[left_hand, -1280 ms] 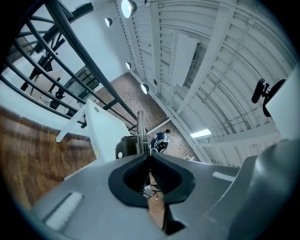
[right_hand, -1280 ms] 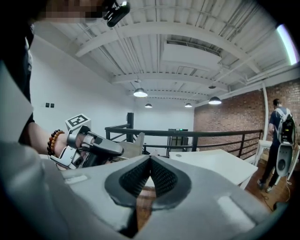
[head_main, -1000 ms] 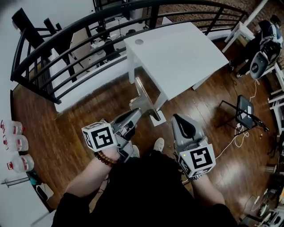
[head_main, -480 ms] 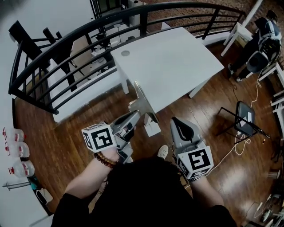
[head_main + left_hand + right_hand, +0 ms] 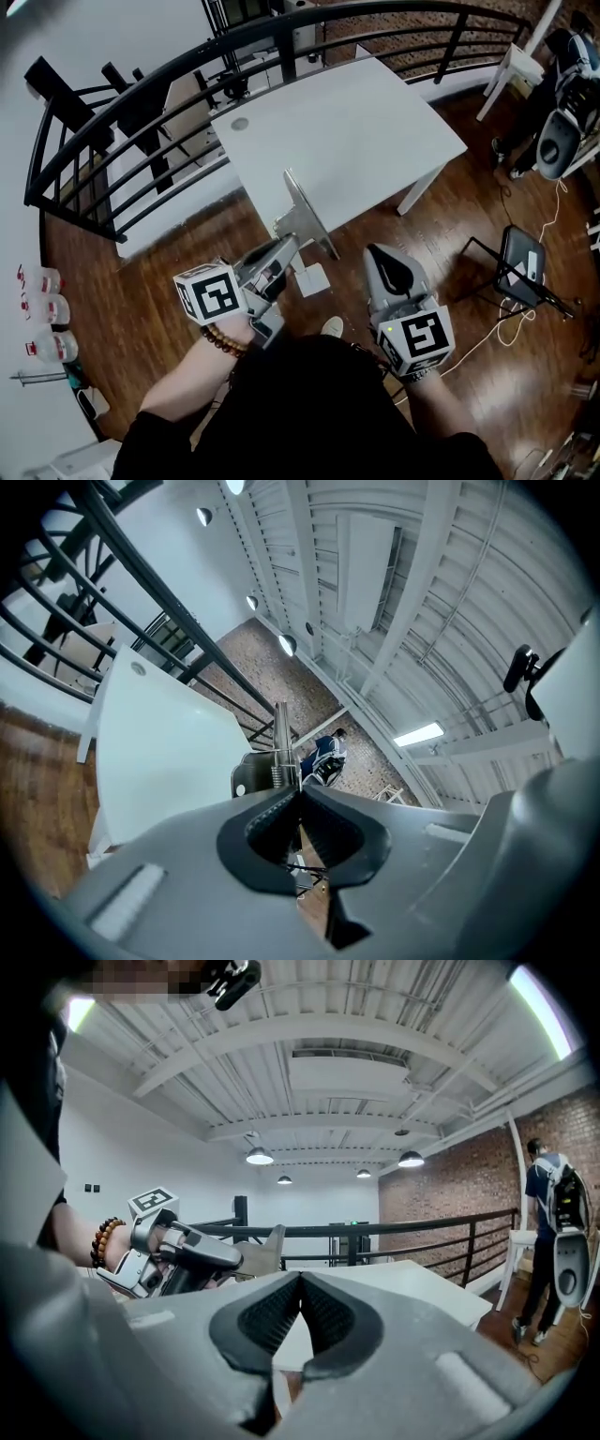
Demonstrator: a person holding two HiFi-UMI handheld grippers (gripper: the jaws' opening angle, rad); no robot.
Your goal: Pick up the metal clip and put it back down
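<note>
A dark wooden floor [image 5: 141, 281] fills most of the head view, bounded at the back by a curved black railing [image 5: 131, 103]. A white tabletop [image 5: 366, 122] stands just inside the railing, its surface bare. The person wearing the camera is dressed in dark clothing, with a bead bracelet [image 5: 221, 339] on the left wrist. A second person [image 5: 551, 1227] stands well off to the right, near a brick wall. Clear bottles [image 5: 39, 309] sit in a row at the far left edge of the floor.

The left tool [image 5: 287, 244] points toward the near edge of the tabletop with its jaws clamped on the metal clip [image 5: 305, 217]. The left gripper view shows the jaws pinched onto the clip's lower end, its spring and upright handle rising just beyond the tips. The clip is held in the air, and in the head view its upper end overlaps the tabletop's near edge. The right gripper view shows it jutting from the left tool in front of the railing.

The right tool [image 5: 375, 253] is level beside the left one, a little apart from it, with its jaws closed together on nothing
</note>
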